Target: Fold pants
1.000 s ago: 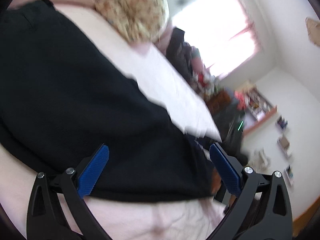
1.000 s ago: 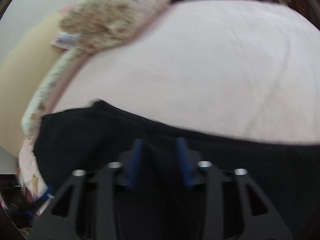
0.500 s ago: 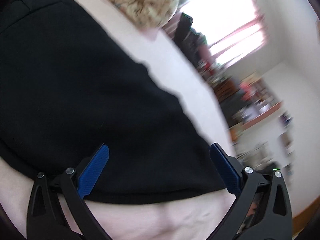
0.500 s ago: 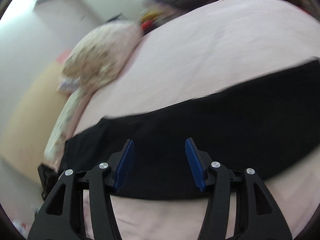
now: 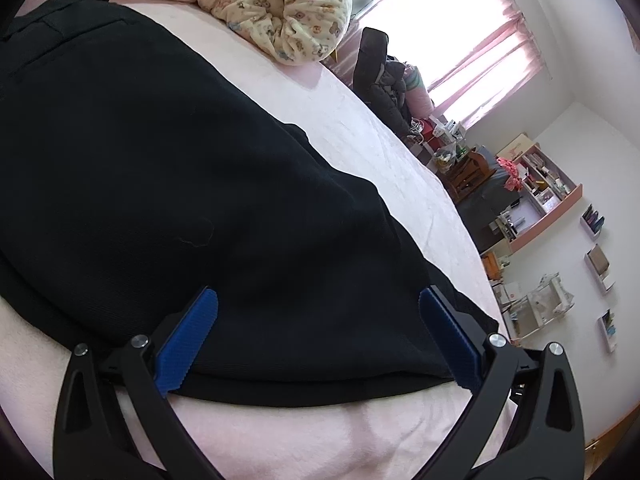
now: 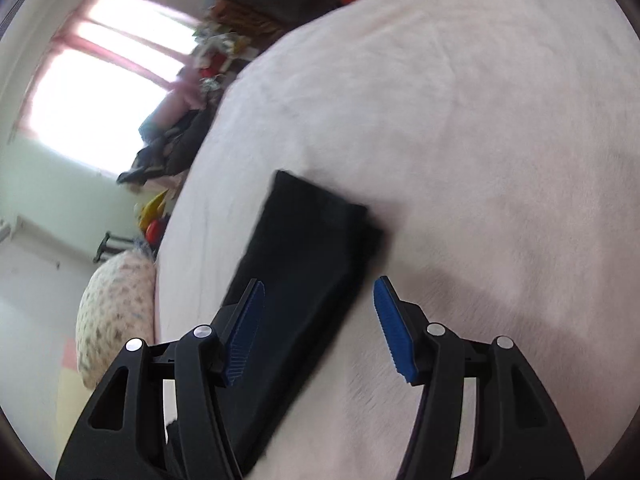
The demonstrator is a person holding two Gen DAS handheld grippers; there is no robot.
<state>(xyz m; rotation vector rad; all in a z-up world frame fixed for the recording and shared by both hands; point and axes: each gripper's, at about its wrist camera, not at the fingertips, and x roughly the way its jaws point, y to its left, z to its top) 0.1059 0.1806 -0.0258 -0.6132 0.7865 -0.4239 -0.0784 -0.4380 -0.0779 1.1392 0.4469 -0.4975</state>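
In my left wrist view the black pants [image 5: 168, 184] fill the left and centre of the frame, lying flat on the pink bed [image 5: 360, 128]. Their near edge runs across the lower part of the frame, just above a bare strip of sheet. My left gripper [image 5: 318, 336] sits at the bottom with its jaws spread wide; the blue pads [image 5: 186, 342] stand over the cloth near that edge and pinch nothing. I cannot tell whether the pads touch the fabric. A flowered quilt [image 5: 280, 12] is bunched at the top centre, beyond the pants. To the right I see a bright window [image 5: 452, 36] with pink curtains, a dark heap of clothes [image 5: 380, 76] below it, and a pink shelf [image 5: 548, 208] on the white wall at the right.

In my right wrist view, which is a little blurred, the pants [image 6: 304, 280] show as a narrow dark band running from the bottom left up to the centre, ending in a square edge on the bed [image 6: 480, 140]. My right gripper [image 6: 318, 320] is at the bottom, jaws apart and holding nothing; its left pad lies over the cloth and its right pad over bare sheet. The quilt [image 6: 116, 316] is at the left edge and the window [image 6: 96, 92] in the upper left.
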